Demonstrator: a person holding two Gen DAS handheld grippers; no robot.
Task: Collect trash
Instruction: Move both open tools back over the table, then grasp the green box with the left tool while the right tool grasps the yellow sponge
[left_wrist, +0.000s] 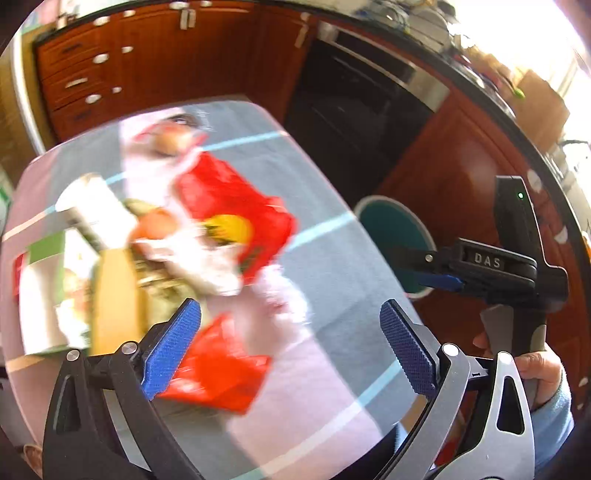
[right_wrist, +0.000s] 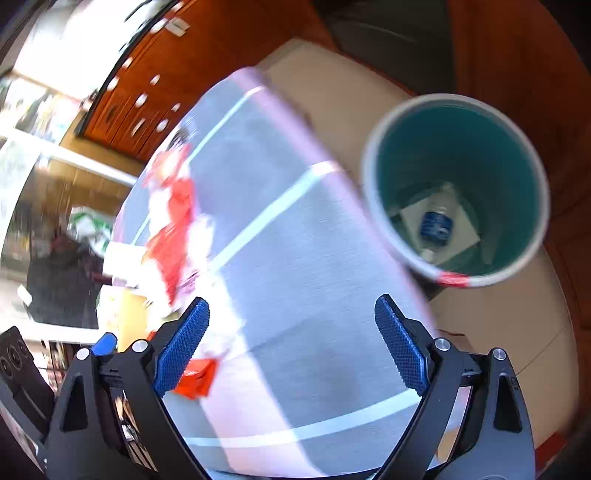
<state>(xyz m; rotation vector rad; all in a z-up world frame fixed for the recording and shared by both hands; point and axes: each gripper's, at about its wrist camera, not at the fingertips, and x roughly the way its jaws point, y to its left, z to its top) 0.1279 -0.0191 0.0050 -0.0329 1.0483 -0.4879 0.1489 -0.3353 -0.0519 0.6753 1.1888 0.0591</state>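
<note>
A blurred heap of trash lies on the striped grey-and-pink tablecloth (left_wrist: 332, 258): a large red wrapper (left_wrist: 229, 206), white tissues (left_wrist: 207, 266), a paper roll (left_wrist: 96, 210) and a smaller red wrapper (left_wrist: 218, 373). My left gripper (left_wrist: 290, 308) hangs open above the near side of the heap, with nothing between its blue pads. Past the table's edge stands a teal bin (right_wrist: 517, 177) holding a blue-labelled bottle (right_wrist: 436, 225) and white paper. My right gripper (right_wrist: 291, 302) is open and empty over the cloth beside the bin. In the left wrist view the right gripper (left_wrist: 424, 267) shows near the bin (left_wrist: 384, 218).
Wooden cabinets (left_wrist: 155, 66) and a dark oven (left_wrist: 354, 110) stand behind the table. A green-and-white carton (left_wrist: 40, 295) and a yellow object (left_wrist: 114, 299) lie at the heap's left. A hand in a blue sleeve (left_wrist: 539, 373) holds the right gripper. Pale floor (right_wrist: 509, 325) surrounds the bin.
</note>
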